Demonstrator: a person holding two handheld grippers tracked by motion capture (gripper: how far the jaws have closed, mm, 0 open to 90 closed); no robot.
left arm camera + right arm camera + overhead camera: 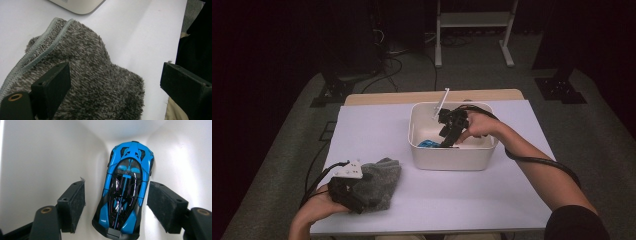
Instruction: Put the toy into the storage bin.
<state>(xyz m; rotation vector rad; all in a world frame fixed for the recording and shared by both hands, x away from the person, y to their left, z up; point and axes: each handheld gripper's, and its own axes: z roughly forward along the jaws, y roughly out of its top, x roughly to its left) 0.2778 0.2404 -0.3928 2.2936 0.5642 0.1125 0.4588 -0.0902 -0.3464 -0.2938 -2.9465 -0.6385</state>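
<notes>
A blue and black toy car [125, 195] lies in a corner of the white bin [37, 157], nose toward the corner. My right gripper [116, 195] reaches down into the bin [447, 162] and is open, one jaw on each side of the car [428, 144], with a gap showing at the left pad [75, 202]. A grey fuzzy cloth [382, 175] with a pale knitted hem lies at the front left of the table. My left gripper [362, 197] rests at that cloth [95, 75], open wide, one jaw over the fabric and the other past the table's edge.
The table carries a pale lavender mat [377, 130]. A white stick [441, 104] leans up from the bin's back rim. The bin's corner [80, 6] sits just beyond the cloth. On the floor behind stand a white frame [472, 30] and dark cables [387, 65].
</notes>
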